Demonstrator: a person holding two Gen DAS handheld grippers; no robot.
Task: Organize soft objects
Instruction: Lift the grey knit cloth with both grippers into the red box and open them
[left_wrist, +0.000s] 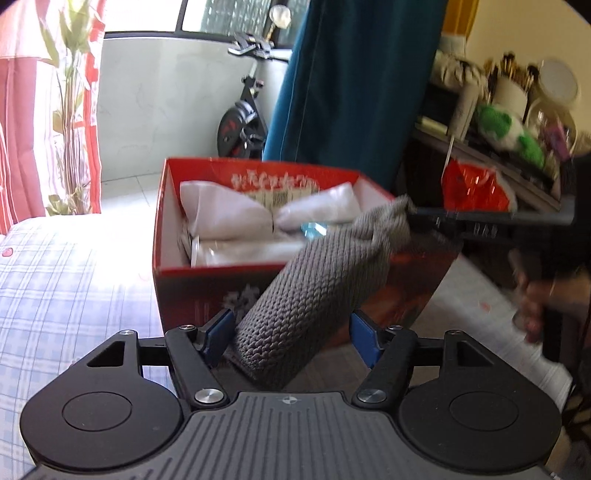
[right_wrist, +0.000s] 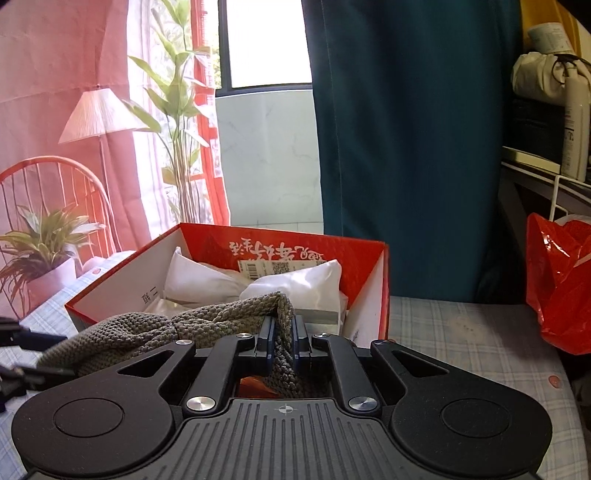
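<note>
A grey knitted cloth (left_wrist: 317, 284) hangs rolled in front of an open red box (left_wrist: 192, 284) on the bed. My right gripper (right_wrist: 283, 334) is shut on one end of the grey knitted cloth (right_wrist: 147, 328); in the left wrist view it shows as a dark arm (left_wrist: 480, 221) pinching the cloth's upper end over the box's right rim. My left gripper (left_wrist: 291, 332) is open, its blue pads on either side of the cloth's lower end without touching it. The box (right_wrist: 365, 266) holds white soft pouches (left_wrist: 225, 210).
The bed has a blue-and-white checked sheet (left_wrist: 66, 280). A red plastic bag (right_wrist: 557, 280) lies at the bed's right edge. A teal curtain (right_wrist: 406, 147), a cluttered shelf (left_wrist: 509, 122), an exercise bike (left_wrist: 243, 118), plants (right_wrist: 40, 243) and a red chair (right_wrist: 55, 173) stand behind.
</note>
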